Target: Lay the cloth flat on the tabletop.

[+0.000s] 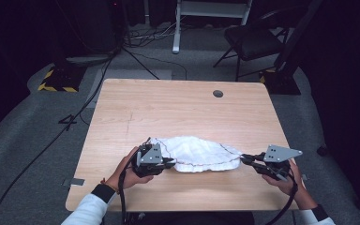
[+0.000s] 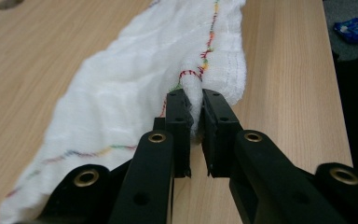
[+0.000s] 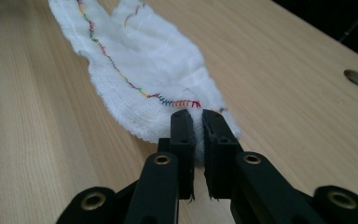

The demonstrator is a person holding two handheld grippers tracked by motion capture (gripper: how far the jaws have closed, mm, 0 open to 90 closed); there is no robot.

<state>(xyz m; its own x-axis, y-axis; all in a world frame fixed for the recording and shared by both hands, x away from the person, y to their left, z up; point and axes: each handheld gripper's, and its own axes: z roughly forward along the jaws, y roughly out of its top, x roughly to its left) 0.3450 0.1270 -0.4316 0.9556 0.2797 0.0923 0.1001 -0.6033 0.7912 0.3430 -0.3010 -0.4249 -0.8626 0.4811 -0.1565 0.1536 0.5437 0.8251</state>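
**White cloth held at both ends between two claws**

Item: white cloth, thin woven fabric with a multicoloured stitched hem. It lies bunched and stretched crosswise on the near half of the tabletop, most of it resting on the wood.

Left claw: at the cloth's left end, held in the person's left hand. In the left gripper view its jaws stand closed on a pinched fold of the cloth at the hem, the fabric wedged between the pads.

Right claw: at the cloth's right end, held in the person's right hand. In the right gripper view the jaws are closed on the cloth's corner just below the red stitching; how much fabric sits between them is hard to judge, probably only the edge.

Fittings: grey three-cornered plate on top of the right claw; another on the left.

Surroundings: round hole in the tabletop's far right part; black chair on the grey floor beyond, with cables nearby.
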